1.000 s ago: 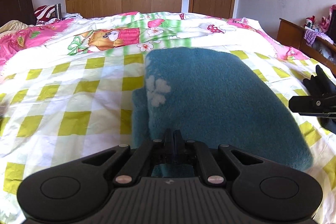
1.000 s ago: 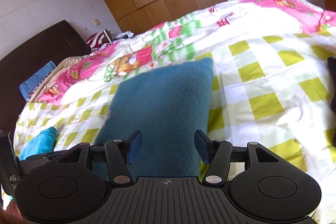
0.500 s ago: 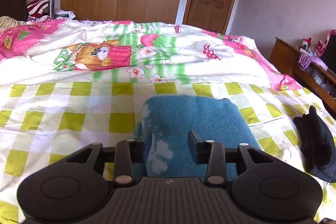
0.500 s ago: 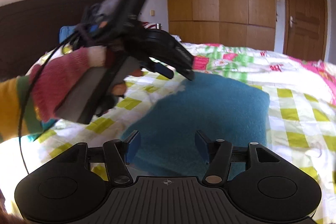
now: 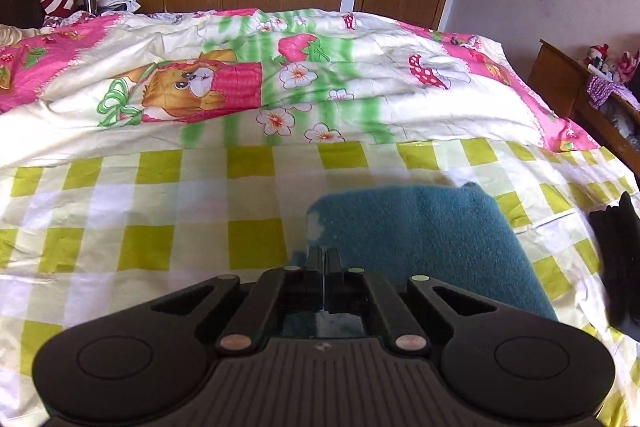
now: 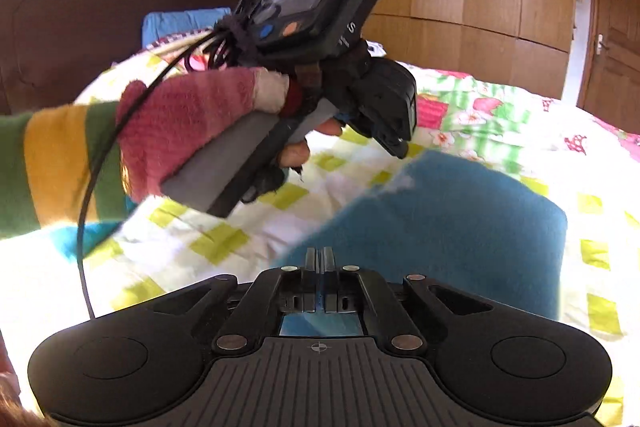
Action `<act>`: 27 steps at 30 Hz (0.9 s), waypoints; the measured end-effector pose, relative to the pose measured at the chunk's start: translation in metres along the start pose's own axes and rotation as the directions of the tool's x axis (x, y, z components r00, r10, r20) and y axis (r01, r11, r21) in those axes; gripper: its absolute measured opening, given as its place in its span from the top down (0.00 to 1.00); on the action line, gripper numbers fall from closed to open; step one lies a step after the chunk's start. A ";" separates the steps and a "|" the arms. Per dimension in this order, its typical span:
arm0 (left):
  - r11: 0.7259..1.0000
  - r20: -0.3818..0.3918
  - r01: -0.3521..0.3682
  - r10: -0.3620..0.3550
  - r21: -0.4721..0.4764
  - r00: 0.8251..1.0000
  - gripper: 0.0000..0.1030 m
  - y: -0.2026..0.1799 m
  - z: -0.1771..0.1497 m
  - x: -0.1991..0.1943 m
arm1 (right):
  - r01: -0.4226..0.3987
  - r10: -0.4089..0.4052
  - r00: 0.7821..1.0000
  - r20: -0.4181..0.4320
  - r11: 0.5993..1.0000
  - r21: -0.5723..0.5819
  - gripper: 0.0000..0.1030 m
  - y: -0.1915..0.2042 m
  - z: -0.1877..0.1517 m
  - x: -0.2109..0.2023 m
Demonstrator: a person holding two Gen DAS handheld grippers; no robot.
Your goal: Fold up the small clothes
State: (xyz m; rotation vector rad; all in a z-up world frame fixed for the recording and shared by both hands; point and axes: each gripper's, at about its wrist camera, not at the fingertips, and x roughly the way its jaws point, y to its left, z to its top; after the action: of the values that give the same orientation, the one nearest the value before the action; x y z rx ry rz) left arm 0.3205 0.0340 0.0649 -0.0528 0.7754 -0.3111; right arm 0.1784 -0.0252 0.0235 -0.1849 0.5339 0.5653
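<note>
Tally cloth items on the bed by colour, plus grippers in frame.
Teal fleece garment: 1
Black garment at the bed's right edge: 1
Grippers: 2, the left gripper and the right gripper, both with jaws closed
Total: 4

The left gripper (image 5: 322, 259) is seen with its jaws pressed together, as is the right gripper (image 6: 319, 259). Ahead of the right tongs and to their left, the left gripper is held raised by a hand (image 6: 192, 131) in a pink fingerless glove, with a striped sleeve (image 6: 52, 167) behind it
</note>
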 end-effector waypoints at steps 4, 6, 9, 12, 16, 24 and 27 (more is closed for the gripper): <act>1.000 -0.009 -0.014 0.014 -0.007 1.000 0.85 0.013 -0.010 -0.003 | 0.046 -0.045 0.998 0.035 0.998 -0.044 0.98 0.009 0.004 0.012; 0.995 0.008 0.088 -0.087 -0.041 0.996 0.84 0.019 -0.017 -0.011 | 0.080 -0.078 0.995 0.066 0.996 -0.028 0.95 0.004 -0.003 0.005; 0.992 0.029 0.126 -0.126 0.000 0.992 0.76 0.009 -0.024 -0.016 | 0.166 -0.163 0.983 0.087 0.986 -0.024 0.71 0.009 -0.021 -0.006; 0.996 -0.010 0.088 -0.088 0.008 0.996 0.61 0.003 -0.021 0.005 | 0.205 -0.202 0.976 0.084 0.978 -0.032 0.47 0.028 -0.033 -0.006; 0.998 -0.071 0.065 -0.064 0.013 0.995 0.48 -0.003 -0.013 0.033 | 0.278 -0.268 0.959 0.091 0.952 -0.127 0.43 0.047 -0.036 0.009; 0.998 -0.131 0.052 -0.049 0.020 0.990 0.59 -0.014 0.004 0.055 | 0.245 -0.245 0.969 -0.015 0.969 0.008 0.85 0.023 -0.024 0.015; 0.997 -0.107 0.075 -0.074 0.006 0.992 0.68 -0.012 0.007 0.046 | 0.220 -0.220 0.975 0.001 0.974 0.050 0.85 0.017 -0.017 0.002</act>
State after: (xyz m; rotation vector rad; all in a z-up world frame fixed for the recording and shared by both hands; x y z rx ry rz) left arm 0.3534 0.0089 0.0400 -0.0558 0.8787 -0.3913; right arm 0.1630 -0.0159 0.0079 -0.1922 0.5125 0.3361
